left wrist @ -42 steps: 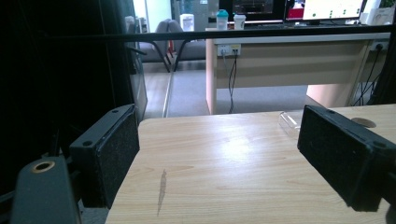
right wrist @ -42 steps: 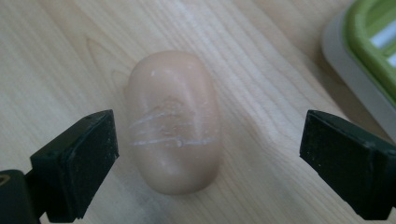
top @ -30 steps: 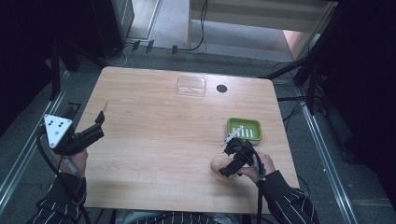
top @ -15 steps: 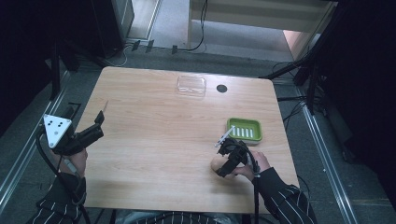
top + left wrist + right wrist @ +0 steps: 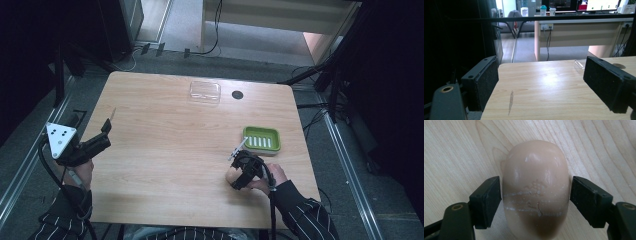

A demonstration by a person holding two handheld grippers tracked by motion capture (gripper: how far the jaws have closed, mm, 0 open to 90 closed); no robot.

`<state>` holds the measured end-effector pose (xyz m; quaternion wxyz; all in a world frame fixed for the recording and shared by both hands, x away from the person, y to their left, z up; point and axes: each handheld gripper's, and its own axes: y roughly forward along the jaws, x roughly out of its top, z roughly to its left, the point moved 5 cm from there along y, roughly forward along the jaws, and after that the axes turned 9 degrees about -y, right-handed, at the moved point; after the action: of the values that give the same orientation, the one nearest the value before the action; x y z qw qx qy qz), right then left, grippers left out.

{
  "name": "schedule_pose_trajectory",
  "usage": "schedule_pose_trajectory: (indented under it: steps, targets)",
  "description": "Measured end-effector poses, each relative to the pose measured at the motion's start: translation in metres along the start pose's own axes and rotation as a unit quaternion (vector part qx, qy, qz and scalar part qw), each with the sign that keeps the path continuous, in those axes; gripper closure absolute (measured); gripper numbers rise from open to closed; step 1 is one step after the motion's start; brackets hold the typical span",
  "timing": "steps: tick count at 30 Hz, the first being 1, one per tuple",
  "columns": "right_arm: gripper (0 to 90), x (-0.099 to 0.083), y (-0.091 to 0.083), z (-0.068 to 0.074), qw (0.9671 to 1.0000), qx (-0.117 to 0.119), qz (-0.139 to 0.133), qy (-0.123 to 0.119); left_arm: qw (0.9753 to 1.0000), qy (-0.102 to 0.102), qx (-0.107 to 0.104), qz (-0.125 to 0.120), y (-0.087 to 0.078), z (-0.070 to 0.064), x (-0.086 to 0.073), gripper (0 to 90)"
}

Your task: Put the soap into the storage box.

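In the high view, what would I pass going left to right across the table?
Left gripper with grey three-cornered plate → clear plastic lid → small black round disc → green ribbed soap dish.

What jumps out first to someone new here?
The pale beige soap bar lying on the wooden table, straddled by the right hand-held gripper, whose jaws stand close on either side, a slight gap showing at the right one. Just beyond it sits a bright green soap dish near the table's right edge. The left hand-held gripper hovers open at the left edge, holding nothing.
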<state>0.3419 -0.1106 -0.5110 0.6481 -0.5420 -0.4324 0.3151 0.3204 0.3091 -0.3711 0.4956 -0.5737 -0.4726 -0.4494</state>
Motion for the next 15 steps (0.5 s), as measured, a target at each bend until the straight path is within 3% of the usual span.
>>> schedule_pose_trajectory:
  steps: [5,8,15]
  targets:
    - [27.1,-0.0001,0.0022,0.0011,1.0,-0.003,0.008,-0.002,1.0,0.0,0.0,0.0,0.0,0.0,0.0,13.5]
    - [32.9,-0.0001,0.004,0.002,0.9999,-0.004,0.011,-0.003,1.0,0.001,0.0,0.0,-0.0001,0.0002,0.0001,13.5]
    - [33.6,-0.0001,0.0042,0.0021,0.9999,-0.004,0.014,-0.008,1.0,0.0,0.0,0.0,0.0001,0.0004,-0.0001,13.5]
